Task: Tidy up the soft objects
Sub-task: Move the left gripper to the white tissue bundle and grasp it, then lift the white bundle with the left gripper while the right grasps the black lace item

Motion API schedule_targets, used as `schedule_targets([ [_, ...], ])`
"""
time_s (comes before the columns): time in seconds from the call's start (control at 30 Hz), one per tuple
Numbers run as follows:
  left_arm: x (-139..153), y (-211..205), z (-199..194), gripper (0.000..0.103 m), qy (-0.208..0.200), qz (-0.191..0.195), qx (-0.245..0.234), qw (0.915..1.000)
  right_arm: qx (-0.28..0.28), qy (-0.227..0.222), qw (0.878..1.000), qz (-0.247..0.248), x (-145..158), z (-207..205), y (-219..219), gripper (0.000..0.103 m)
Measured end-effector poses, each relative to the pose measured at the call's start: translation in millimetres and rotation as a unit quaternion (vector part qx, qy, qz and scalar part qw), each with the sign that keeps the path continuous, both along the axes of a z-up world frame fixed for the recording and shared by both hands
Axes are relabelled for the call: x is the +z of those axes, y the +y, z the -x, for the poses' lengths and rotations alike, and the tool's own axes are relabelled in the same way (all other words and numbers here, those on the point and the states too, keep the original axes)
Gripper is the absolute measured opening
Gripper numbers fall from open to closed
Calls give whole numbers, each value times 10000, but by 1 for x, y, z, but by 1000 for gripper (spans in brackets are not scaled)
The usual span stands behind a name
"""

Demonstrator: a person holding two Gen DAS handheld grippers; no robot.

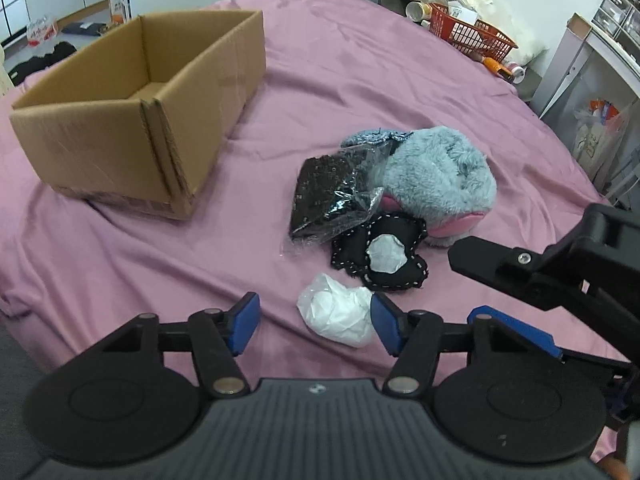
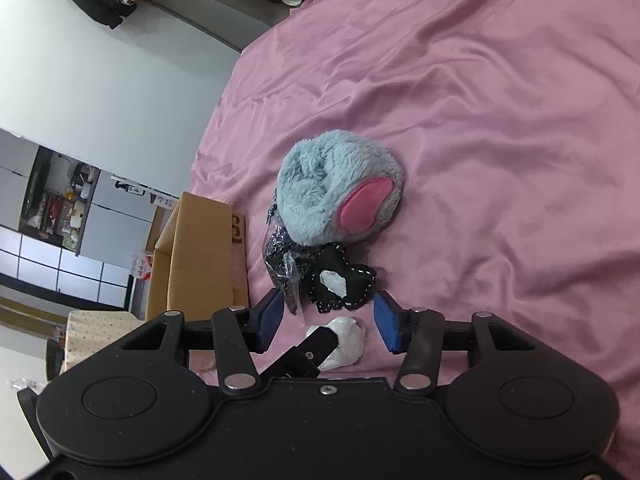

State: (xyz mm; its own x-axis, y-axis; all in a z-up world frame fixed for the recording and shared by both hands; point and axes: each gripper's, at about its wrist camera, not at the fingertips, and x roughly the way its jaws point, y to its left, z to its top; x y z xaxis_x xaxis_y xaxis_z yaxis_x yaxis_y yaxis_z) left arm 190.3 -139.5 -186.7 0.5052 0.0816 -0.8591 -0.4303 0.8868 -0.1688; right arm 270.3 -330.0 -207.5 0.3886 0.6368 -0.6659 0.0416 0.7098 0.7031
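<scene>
An open cardboard box [image 1: 140, 108] stands at the left on the pink bedsheet [image 1: 360, 80]. To its right lies a pile: a grey-blue plush [image 1: 436, 176] with pink ears, a black sequinned piece in a clear bag [image 1: 332, 196], and a black stitched pouch [image 1: 380, 252] with a white patch. Nearest me is a white crumpled lump [image 1: 340, 316]. My left gripper [image 1: 316, 322] stands open around it, with only the right pad against it. My right gripper [image 2: 330, 320] is open just above the same lump [image 2: 348, 340], beside the pouch [image 2: 344, 284]. It reaches in from the right [image 1: 466, 284].
A red basket [image 1: 468, 30] with bottles and cups sits at the bed's far edge. White drawers and bags [image 1: 592, 120] stand past the right side. The floor beyond the box holds clothes and packets. Wide sheet lies bare behind the pile.
</scene>
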Motion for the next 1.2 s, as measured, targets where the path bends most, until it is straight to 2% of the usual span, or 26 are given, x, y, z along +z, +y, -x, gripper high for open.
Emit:
schedule_targets([
  [0.17,-3,0,-7,60,-130,145,-21,9998,-166,206,9995,-158,-12,-11,0,50],
  [0.3,-8,1,-10,60,-156,457,-31,9988,-367,294,9988,-105,-18,-17,-4,51],
  [0.5,-16,4,-16,60,-205,694,-67,9974,-287,379,9988,-107,-24,-21,1,51],
  [0.63,-23,7,-19,44,-178,1104,-150,9936,-180,409,9990,-25,-26,-23,6,51],
  [0.8,-19,12,-17,42,-289,1105,-30,9934,-66,464,9989,48,-30,-26,14,51],
  [1.07,-5,38,-18,42,-432,887,112,9951,52,428,9985,344,-33,-30,29,48],
  [1.2,-2,53,-16,42,-411,877,186,9951,115,205,9977,628,-29,-33,39,49],
])
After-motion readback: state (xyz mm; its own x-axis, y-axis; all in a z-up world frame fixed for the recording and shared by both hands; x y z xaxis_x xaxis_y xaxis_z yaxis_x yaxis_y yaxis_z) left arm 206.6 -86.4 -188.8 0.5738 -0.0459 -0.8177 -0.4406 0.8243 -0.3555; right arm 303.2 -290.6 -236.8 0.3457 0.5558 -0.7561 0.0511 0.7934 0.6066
